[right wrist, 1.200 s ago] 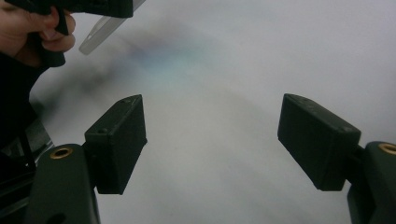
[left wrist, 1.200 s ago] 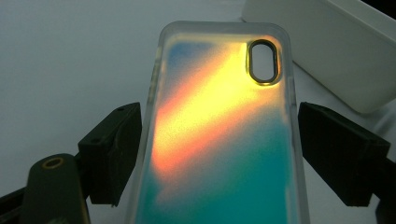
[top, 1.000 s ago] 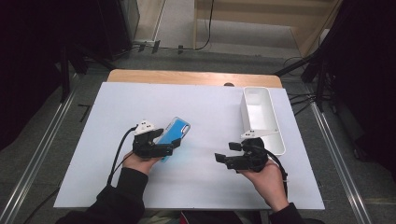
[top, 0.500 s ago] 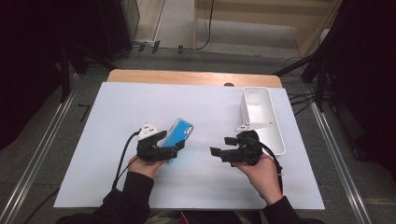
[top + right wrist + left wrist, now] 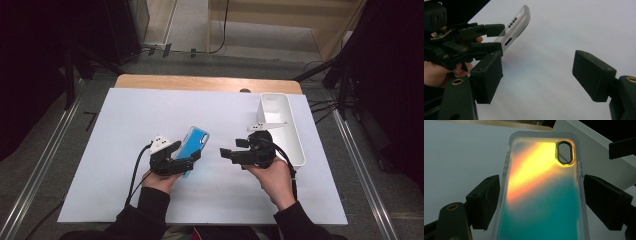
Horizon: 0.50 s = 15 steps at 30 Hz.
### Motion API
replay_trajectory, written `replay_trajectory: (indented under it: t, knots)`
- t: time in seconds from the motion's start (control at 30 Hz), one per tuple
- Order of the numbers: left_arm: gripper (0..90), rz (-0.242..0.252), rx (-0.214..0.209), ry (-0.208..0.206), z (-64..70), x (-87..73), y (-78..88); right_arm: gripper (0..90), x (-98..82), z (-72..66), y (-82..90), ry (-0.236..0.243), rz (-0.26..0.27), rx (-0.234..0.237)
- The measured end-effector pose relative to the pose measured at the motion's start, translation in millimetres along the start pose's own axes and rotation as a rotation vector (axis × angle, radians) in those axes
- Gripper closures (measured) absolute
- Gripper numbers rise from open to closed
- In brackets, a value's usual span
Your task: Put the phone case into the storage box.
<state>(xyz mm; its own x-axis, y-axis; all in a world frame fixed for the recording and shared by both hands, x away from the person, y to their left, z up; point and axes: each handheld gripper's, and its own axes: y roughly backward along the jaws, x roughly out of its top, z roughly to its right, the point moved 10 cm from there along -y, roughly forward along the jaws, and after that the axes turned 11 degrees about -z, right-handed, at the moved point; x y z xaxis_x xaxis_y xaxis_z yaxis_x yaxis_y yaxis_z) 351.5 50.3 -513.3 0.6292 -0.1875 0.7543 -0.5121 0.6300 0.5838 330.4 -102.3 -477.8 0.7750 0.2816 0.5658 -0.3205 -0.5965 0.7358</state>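
Compared with a second ago, the right gripper (image 5: 226,151) has shifted along the white table (image 5: 120,190) away from the right edge and toward the centre, closing the gap to the other tool; it now sits clear of the white bin (image 5: 295,140), whose wall it was just beside before. The left gripper (image 5: 192,157) and the phone case (image 5: 194,145) have also drifted slightly toward the centre, the case keeping the same tilt.

Left gripper: pinching the phone case across its width. In the left gripper view the two jaws stand on either long edge of the case (image 5: 541,195), the left one against it; the contact on the right edge is not clear. The case rises away from the jaws, camera cut-out at the far end, colour running from teal to orange-yellow. It is held off the table surface, tilted, over the middle of the table, nearer the near edge than the far one.

Right gripper: jaws spread, nothing between them; in the right gripper view bare table shows in the gap. Its jaws point toward the case (image 5: 516,27), near but apart from it.
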Motion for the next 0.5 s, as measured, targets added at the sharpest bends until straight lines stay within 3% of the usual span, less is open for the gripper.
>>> replay_trajectory:
  t: [0.5]
  knots:
    - [16.2, 0.032, -0.012, 0.033, 5.7, -2.4, -5.0, 24.3, 21.9, -0.2, -2.3, -0.021, 0.018, 0.002]
